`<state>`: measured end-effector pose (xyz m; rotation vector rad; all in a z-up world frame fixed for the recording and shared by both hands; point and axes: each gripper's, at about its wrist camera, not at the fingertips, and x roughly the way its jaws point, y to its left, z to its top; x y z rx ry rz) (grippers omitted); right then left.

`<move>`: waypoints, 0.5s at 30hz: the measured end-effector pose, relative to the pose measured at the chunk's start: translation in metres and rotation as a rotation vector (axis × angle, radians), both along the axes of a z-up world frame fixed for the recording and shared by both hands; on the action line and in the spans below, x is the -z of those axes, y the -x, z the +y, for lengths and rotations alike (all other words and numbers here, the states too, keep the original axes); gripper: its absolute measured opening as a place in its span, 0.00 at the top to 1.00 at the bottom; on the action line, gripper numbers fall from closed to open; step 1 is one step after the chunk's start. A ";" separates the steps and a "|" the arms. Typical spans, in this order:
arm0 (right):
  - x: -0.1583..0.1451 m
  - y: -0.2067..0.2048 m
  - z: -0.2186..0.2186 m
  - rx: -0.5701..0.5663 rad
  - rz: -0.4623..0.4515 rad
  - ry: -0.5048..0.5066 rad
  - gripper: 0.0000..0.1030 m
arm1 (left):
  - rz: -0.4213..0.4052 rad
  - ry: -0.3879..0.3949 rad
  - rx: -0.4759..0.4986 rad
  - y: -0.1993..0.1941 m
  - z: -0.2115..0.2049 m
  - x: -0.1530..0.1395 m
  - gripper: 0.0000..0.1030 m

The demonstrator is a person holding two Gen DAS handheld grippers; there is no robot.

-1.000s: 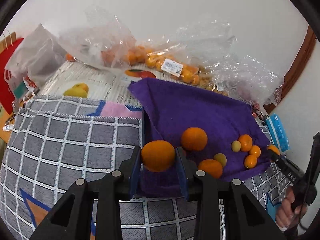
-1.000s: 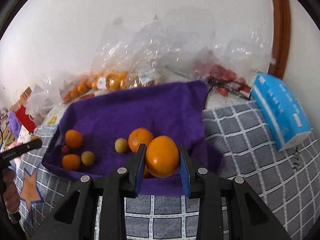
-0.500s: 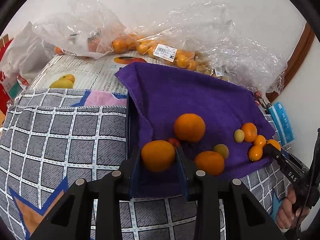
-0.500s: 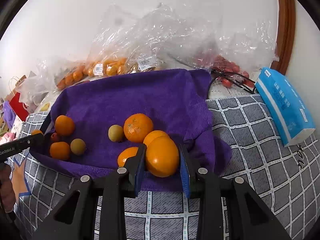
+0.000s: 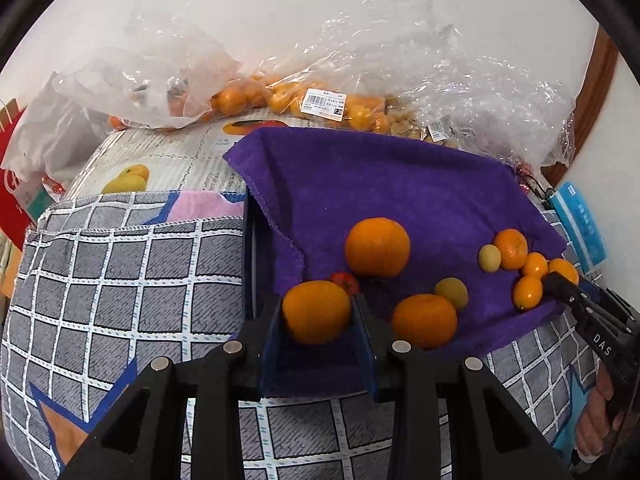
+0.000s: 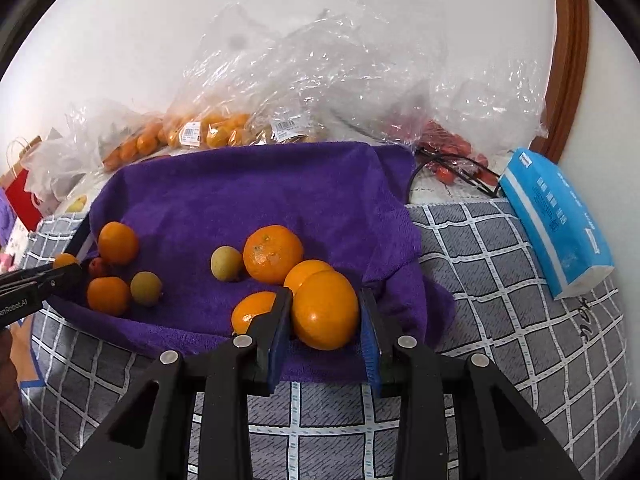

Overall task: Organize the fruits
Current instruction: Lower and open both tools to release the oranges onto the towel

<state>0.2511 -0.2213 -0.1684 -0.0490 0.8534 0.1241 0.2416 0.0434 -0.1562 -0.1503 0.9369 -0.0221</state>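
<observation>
Two claws | left claw (image 5: 317, 318) pinching orange (image 5: 316, 311) | right claw (image 6: 325, 320) loosening, mandarin (image 6: 325, 309) between

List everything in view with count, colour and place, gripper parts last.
Towel: one, purple, over the checked cloth.
Loose oranges: five, orange, on the towel.
Yellow-green fruits: two, on the towel.
Small red fruit: one, red, on the towel.
Plastic bags: several, clear, behind the towel.
Tissue pack: one, blue, right of the towel.
Checked cloth: one, grey-white, underneath.
Left gripper: black, shut on an orange.
Right gripper: black, jaws just been opening, another orange between them.
</observation>
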 end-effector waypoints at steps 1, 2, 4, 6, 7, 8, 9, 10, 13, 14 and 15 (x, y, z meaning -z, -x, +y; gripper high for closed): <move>0.000 0.001 0.001 0.001 0.000 0.002 0.62 | 0.004 0.008 0.002 -0.001 0.000 0.001 0.69; -0.001 0.001 0.001 0.003 -0.002 0.005 0.60 | 0.006 0.010 0.002 -0.001 -0.001 0.001 0.69; -0.001 0.003 0.003 0.004 -0.009 0.014 0.56 | 0.012 0.001 0.004 -0.002 -0.003 0.003 0.69; -0.003 0.004 0.004 0.007 -0.017 0.026 0.50 | 0.014 -0.013 0.010 -0.001 -0.005 0.004 0.69; -0.003 0.005 0.005 0.008 -0.020 0.029 0.49 | 0.016 -0.016 0.011 -0.001 -0.006 0.005 0.69; -0.004 0.005 0.005 0.007 -0.022 0.029 0.47 | 0.020 -0.018 0.015 -0.002 -0.007 0.004 0.69; -0.004 0.005 0.005 0.007 -0.023 0.031 0.46 | 0.019 -0.019 0.018 -0.001 -0.007 0.004 0.68; -0.005 0.005 0.006 0.008 -0.025 0.033 0.45 | 0.019 -0.020 0.019 -0.002 -0.007 0.003 0.67; -0.006 0.003 0.006 0.015 -0.024 0.030 0.40 | 0.030 -0.015 0.027 -0.003 -0.006 0.000 0.59; -0.006 0.002 0.005 0.017 -0.019 0.025 0.39 | 0.033 -0.015 0.027 -0.003 -0.006 -0.002 0.56; -0.008 0.002 0.004 0.023 -0.015 0.020 0.39 | 0.029 -0.020 0.024 0.000 -0.006 -0.006 0.52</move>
